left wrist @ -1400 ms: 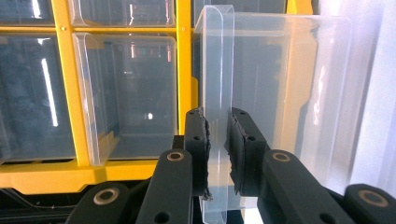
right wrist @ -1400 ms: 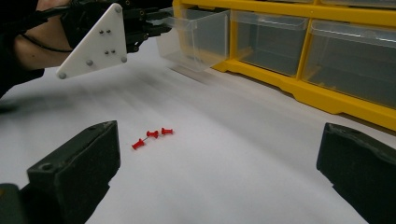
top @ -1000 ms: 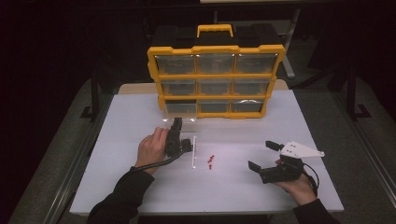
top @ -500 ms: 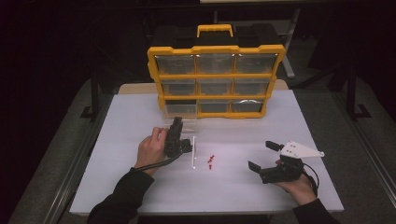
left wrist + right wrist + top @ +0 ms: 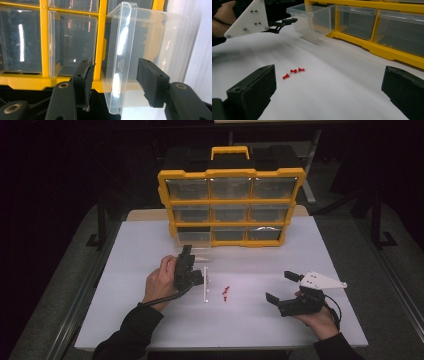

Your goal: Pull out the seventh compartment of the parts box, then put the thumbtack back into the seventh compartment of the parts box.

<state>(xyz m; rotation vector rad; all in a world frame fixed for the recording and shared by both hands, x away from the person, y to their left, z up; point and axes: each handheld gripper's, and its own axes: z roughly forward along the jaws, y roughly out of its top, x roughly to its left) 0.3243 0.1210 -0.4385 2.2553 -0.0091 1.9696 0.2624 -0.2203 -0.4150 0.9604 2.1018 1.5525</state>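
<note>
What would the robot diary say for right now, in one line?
left gripper: jaws just opening, clear drawer front between pads, released | right gripper: open, resting | red pushpins: on table

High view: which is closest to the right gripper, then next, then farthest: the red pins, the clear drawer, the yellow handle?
From the right gripper:
1. Red pins, just left.
2. Clear drawer, farther left, pulled out.
3. Yellow handle, atop the organizer, far back.

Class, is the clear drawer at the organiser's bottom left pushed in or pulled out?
Pulled out: the clear drawer juts forward from the yellow organiser, past its neighbouring drawers.
</note>
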